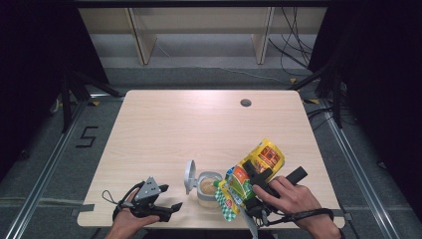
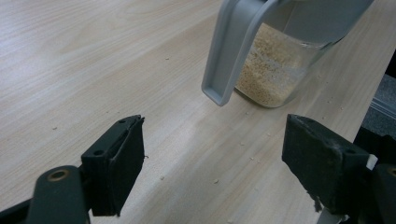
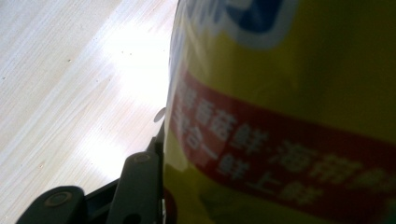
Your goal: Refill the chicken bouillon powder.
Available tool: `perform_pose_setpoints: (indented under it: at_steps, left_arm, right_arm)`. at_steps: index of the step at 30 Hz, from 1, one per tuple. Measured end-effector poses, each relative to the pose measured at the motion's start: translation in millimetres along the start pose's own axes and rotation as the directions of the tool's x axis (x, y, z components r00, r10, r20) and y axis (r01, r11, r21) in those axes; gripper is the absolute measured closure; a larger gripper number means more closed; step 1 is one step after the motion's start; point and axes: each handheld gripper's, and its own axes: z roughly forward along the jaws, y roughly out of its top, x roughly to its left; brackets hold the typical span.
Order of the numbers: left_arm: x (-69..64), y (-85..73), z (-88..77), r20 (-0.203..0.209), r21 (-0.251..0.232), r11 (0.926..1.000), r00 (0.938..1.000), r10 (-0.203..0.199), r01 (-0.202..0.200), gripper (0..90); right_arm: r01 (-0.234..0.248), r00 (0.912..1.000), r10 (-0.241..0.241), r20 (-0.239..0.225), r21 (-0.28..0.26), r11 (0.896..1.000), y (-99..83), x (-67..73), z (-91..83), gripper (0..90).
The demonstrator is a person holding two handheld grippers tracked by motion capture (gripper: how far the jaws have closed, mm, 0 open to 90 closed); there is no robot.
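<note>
Pale wood table (image 1: 164, 129) | right gripper (image 1: 251, 186) clamps yellow pouch (image 1: 251, 172), tilted mouth-down over clear jar (image 1: 208, 188) near front edge | jar's grey lid (image 1: 189, 175) flipped open, granules inside | left gripper (image 1: 166, 209) rests beside jar, jaws apart, holding nothing | risk: pouch mouth off the rim scatters granules; unsteadied jar may tip.

On the floor left of my table (image 1: 164, 124) a black "5" (image 1: 86, 136) is marked. My yellow bag (image 3: 299, 112) carries white Chinese characters on its red band, too blurred for me to read.
</note>
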Motion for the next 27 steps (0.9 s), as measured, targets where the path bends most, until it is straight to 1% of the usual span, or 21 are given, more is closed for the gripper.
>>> perform_pose_setpoints:
  at_steps: [1, 2, 3, 4, 5, 8, 9, 10, 11, 12, 13, 15, 17, 18, 19, 20, 21, 22, 24, 25, 27]
  left_arm:
    - [0.8, 0.5, 0.1, 0.001, 0.002, 0.9999, 0.9999, 0.016, -0.016, 20.5]
    - [0.8, 0.5, 0.1, 0.001, 0.002, 0.9999, 0.9999, 0.016, -0.016, 20.5]
    - [-0.3, 0.2, 1.1, 0.002, -0.012, 0.9999, 1.0000, 0.003, -0.003, 20.5]
    - [0.1, 0.7, -0.2, 0.000, -0.009, 0.9999, 1.0000, 0.007, -0.007, 20.5]
    - [-1.1, 0.0, -0.4, -0.003, -0.012, 0.9998, 0.9998, -0.018, 0.018, 20.5]
    - [0.2, -0.3, 0.2, 0.000, -0.019, 0.9997, 0.9999, -0.012, 0.012, 20.5]
    - [0.9, -0.2, 0.0, -0.007, -0.008, 1.0000, 1.0000, -0.005, 0.005, 20.5]
    - [-0.9, 0.2, -0.2, -0.004, -0.011, 0.9998, 0.9999, -0.016, 0.016, 20.5]
    - [-0.8, 0.6, -0.7, -0.008, -0.004, 0.9999, 0.9999, -0.010, 0.010, 20.5]
    - [-1.0, 1.1, -1.5, -0.003, 0.004, 1.0000, 1.0000, -0.009, 0.009, 20.5]
    - [-1.0, 1.1, -1.6, -0.004, 0.003, 1.0000, 1.0000, -0.008, 0.008, 20.5]
    - [-0.7, 0.6, -1.0, -0.006, -0.002, 0.9999, 0.9999, -0.012, 0.012, 20.5]
    - [-0.9, 0.2, -0.4, -0.006, -0.010, 0.9998, 0.9999, -0.015, 0.015, 20.5]
    - [-1.1, 0.1, -0.5, -0.007, -0.010, 0.9998, 0.9999, -0.014, 0.014, 20.5]
    - [-0.8, 0.2, -0.5, -0.008, -0.008, 0.9999, 0.9999, -0.012, 0.012, 20.5]
    - [-0.8, 0.3, -0.5, -0.009, -0.008, 0.9999, 0.9999, -0.012, 0.011, 20.5]
    - [-0.7, 0.5, -1.0, -0.006, -0.003, 0.9999, 0.9999, -0.012, 0.012, 20.5]
    - [-0.7, 0.5, -1.0, -0.006, -0.003, 0.9999, 0.9999, -0.012, 0.012, 20.5]
    - [-0.8, 0.3, -1.2, -0.009, -0.005, 0.9999, 0.9999, -0.014, 0.013, 20.5]
    - [-0.1, 0.8, -1.5, -0.011, -0.007, 1.0000, 0.9999, 0.001, -0.001, 20.6]
    - [0.6, 1.1, -1.9, -0.017, -0.005, 0.9999, 0.9998, 0.012, -0.012, 21.0]
  right_arm:
    - [0.000, 1.0000, 0.000, 0.000, -0.001, 1.000, 0.0, 0.0, 0.0, 59.3]
    - [0.000, 1.0000, 0.000, 0.000, -0.001, 1.000, 0.0, 0.0, 0.0, 59.3]
    - [-0.001, 1.0000, 0.001, -0.001, -0.001, 1.000, 0.0, 0.2, 0.0, 59.3]
    - [0.008, 1.0000, -0.008, -0.003, 0.000, 1.000, -0.4, 0.4, 1.1, 59.3]
    - [-0.005, 1.0000, 0.005, -0.004, 0.004, 1.000, 0.7, 1.2, 1.2, 59.3]
    - [-0.005, 1.0000, 0.005, -0.003, 0.000, 1.000, 1.4, 1.0, 1.3, 59.3]
    - [-0.019, 0.9998, 0.019, -0.006, 0.003, 1.000, 1.8, 1.4, 0.9, 59.3]
    - [0.010, 0.9999, -0.010, 0.005, -0.003, 1.000, 1.3, -1.4, -0.2, 59.3]
    - [0.005, 1.0000, -0.005, 0.003, 0.001, 1.000, 1.4, -1.6, -0.4, 59.3]
    - [0.001, 0.9999, -0.001, -0.014, -0.003, 1.000, 1.8, -1.4, -0.1, 59.3]
    - [0.008, 1.0000, -0.008, 0.005, 0.000, 1.000, 2.1, -0.8, 0.1, 59.3]
    - [0.015, 0.9999, -0.015, 0.001, -0.005, 1.000, 2.6, -0.2, 1.0, 59.3]
    - [0.001, 0.9998, -0.001, -0.022, -0.008, 1.000, 2.8, -0.2, 1.6, 59.3]
    - [0.020, 0.9998, -0.020, -0.002, -0.010, 1.000, 2.5, -0.3, 1.4, 59.3]
    - [0.029, 0.9996, -0.029, -0.007, -0.022, 0.999, 2.3, -1.1, 2.4, 59.3]
    - [-0.051, 0.9986, 0.051, -0.010, 0.010, 0.999, 3.3, 3.5, 0.7, 59.3]
    - [-0.039, 0.9992, 0.040, -0.010, 0.006, 0.999, 2.7, 2.6, 1.0, 59.4]
    - [-0.056, 0.9983, 0.057, -0.011, 0.011, 0.998, 3.3, 3.8, 0.6, 59.4]
    - [-0.056, 0.9984, 0.056, -0.011, 0.009, 0.998, 3.5, 3.9, 0.6, 59.4]
    - [-0.060, 0.9981, 0.060, -0.012, 0.003, 0.998, 3.6, 4.4, 0.8, 59.4]
    - [-0.055, 0.9984, 0.055, -0.016, 0.003, 0.998, 3.7, 4.6, 2.3, 59.3]
